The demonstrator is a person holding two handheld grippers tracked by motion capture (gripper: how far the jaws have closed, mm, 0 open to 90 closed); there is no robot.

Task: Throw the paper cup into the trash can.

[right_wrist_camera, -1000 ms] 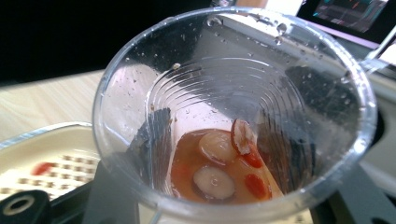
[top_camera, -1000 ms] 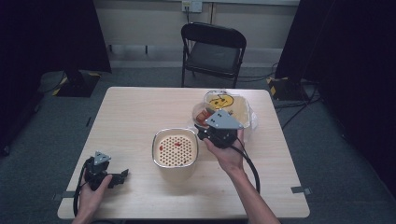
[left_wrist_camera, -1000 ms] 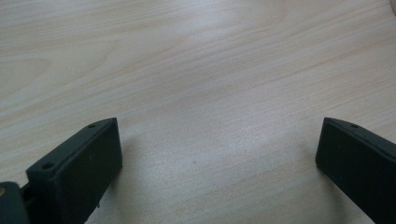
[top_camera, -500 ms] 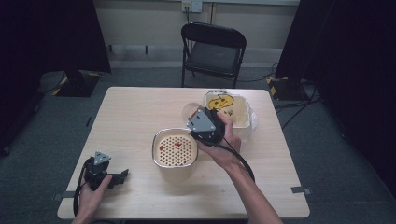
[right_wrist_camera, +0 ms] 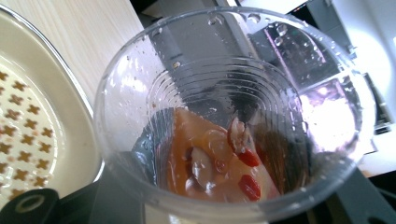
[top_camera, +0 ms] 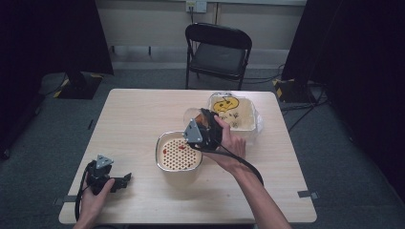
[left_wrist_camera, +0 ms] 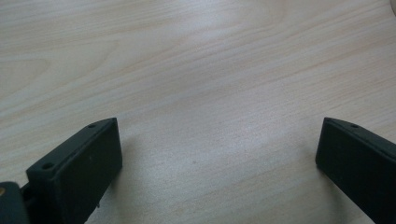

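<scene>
High view: a light wooden table (top_camera: 143, 119) carries a cream, rounded-square pot with a perforated strainer insert (top_camera: 178, 153) near its middle and, farther back toward the right, a pale square tray with a yellow printed figure (top_camera: 233, 112); a black folding chair (top_camera: 217, 52) stands beyond the far edge. The right gripper (top_camera: 200, 128), held in the person's right hand (top_camera: 229, 145), clamps a clear ribbed plastic cup (top_camera: 195, 116) tipped on its side, its mouth directed toward the pot and lying just above the pot's far right rim. The jaws have just been closing, with the cup between them and pressed by them. Right gripper view: the cup (right_wrist_camera: 233, 116) is seen through its open mouth; an orange-brown liquid with pale slices and small red berries (right_wrist_camera: 219, 163) is pooled against the lower wall, and droplets cling to the upper wall. The pot's rim and its star-patterned insert (right_wrist_camera: 28, 140) lie at the left. High view: the left gripper (top_camera: 125, 179) rests low on the near left part of the table in the person's left hand (top_camera: 93, 200), well apart from the pot. Left gripper view: its two black jaws stand wide apart over bare wood (left_wrist_camera: 210, 93), with nothing between them.
</scene>
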